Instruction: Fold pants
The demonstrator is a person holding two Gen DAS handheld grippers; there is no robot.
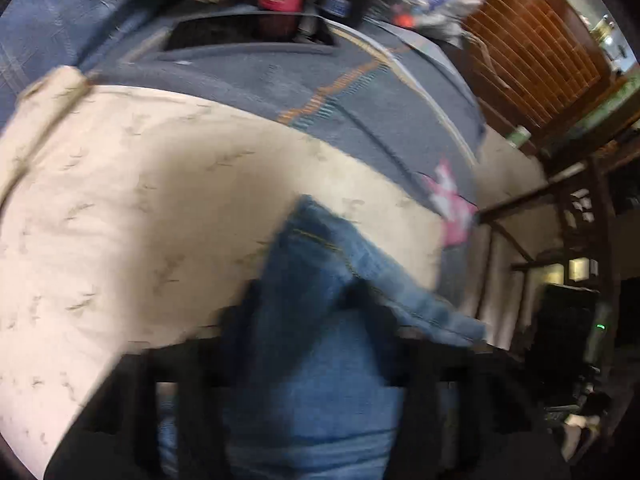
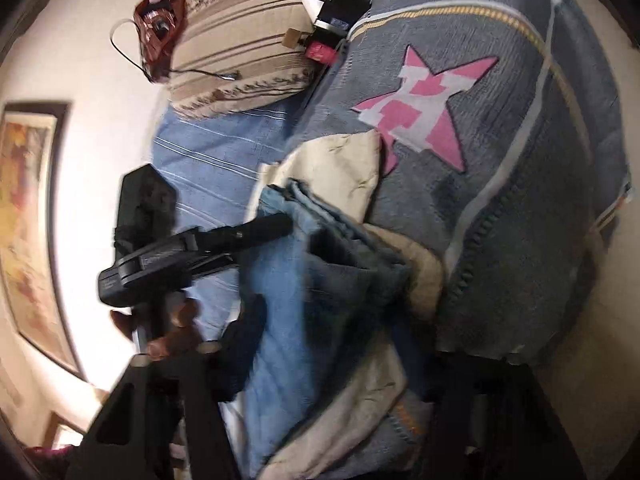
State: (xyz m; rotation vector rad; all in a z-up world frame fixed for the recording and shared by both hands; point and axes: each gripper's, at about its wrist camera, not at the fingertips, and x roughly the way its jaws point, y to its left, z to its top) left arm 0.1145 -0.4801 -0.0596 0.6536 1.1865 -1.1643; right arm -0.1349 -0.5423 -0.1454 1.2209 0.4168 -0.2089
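Note:
The blue denim pants (image 1: pixel 320 264) lie bunched on a cream quilt (image 1: pixel 140 200) on a bed. In the left wrist view my left gripper (image 1: pixel 306 316) points steeply down, and denim fills the gap between its black fingers (image 1: pixel 244 320), gripped. The right wrist view shows the pants (image 2: pixel 280 344) hanging in a fold between the fingers of my right gripper (image 2: pixel 324 320), which is shut on the cloth. In that view the left gripper (image 2: pixel 256 240) reaches in from the left onto the pants' upper edge, with a hand (image 2: pixel 172 320) under it.
A grey-blue blanket with a pink star (image 2: pixel 424 108) covers the bed beside the quilt. A striped pillow (image 2: pixel 240 40) and a blue striped sheet (image 2: pixel 208 152) lie behind. A framed picture (image 2: pixel 28 208) hangs at the left. A wooden louvred door (image 1: pixel 532 48) and dark shelves (image 1: pixel 580 220) stand past the bed.

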